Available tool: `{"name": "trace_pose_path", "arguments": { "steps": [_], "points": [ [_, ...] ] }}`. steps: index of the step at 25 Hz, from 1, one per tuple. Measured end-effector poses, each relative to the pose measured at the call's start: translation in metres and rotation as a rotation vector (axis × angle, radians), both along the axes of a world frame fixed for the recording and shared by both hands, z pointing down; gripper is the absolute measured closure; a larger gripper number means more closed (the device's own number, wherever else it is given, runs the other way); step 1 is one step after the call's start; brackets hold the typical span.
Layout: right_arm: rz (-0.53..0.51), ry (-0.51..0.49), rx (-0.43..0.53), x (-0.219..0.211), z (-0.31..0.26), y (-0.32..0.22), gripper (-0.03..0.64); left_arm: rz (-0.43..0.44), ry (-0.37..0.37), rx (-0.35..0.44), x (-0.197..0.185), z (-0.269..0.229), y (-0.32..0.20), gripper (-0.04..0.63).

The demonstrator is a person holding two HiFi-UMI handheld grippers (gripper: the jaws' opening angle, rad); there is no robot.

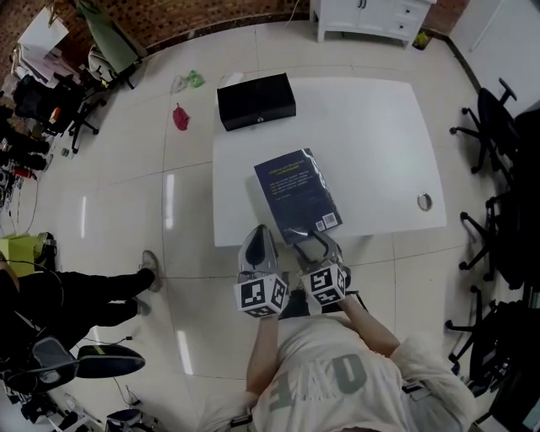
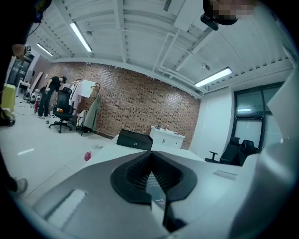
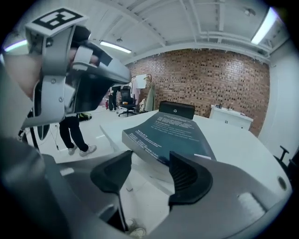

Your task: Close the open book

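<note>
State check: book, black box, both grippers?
book: closed, lying flat on the table
black box: closed, at the table's far corner
left gripper: jaws shut, nothing held
right gripper: jaws open, empty, just short of the book's near edge

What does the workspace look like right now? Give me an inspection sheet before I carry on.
surface: white table, mostly bare.
job's things: book closed, back cover up, near the front edge.
clutter: black box at far left corner; round fitting near right edge; red scrap and green scrap on floor.
tools: left tool shut, empty; right tool open, nothing between its jaws, book just ahead.
cables: loose leads on floor, far left.
surroundings: office chairs right; white cabinet beyond; person at left.
</note>
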State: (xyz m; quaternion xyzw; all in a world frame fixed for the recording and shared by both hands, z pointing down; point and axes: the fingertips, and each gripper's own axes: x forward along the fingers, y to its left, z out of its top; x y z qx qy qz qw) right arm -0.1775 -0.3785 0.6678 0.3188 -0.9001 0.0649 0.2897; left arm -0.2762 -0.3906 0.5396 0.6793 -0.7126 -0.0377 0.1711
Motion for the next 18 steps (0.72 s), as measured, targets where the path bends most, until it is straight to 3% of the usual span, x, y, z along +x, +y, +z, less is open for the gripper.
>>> {"name": "trace_pose_path", "arguments": {
  "steps": [4,6,8,10,12,15,18],
  "points": [
    [0.061,-0.233,-0.185,0.002,-0.025,0.002,0.359,0.026,0.003,0.009,0.009,-0.001,-0.002,0.58],
    [0.131,-0.341,-0.2,0.01,-0.051,-0.011,0.367,0.033,0.007,0.022,0.011,-0.005,-0.003,0.58],
    [0.218,-0.412,-0.172,0.022,-0.077,-0.03,0.414,0.038,0.028,0.054,0.013,-0.011,-0.004,0.58],
    [0.322,-0.469,-0.133,0.038,-0.098,-0.045,0.53,0.047,0.053,0.103,0.012,-0.019,-0.006,0.581],
    [0.404,-0.513,-0.105,0.054,-0.111,-0.051,0.611,0.063,0.007,0.135,0.011,-0.024,-0.007,0.584],
    [0.48,-0.561,-0.075,0.074,-0.124,-0.048,0.612,0.113,-0.167,0.145,0.016,-0.029,-0.007,0.584],
    [0.535,-0.603,-0.049,0.091,-0.136,-0.038,0.612,0.139,-0.172,0.178,0.02,-0.038,-0.001,0.583]
  ]
}}
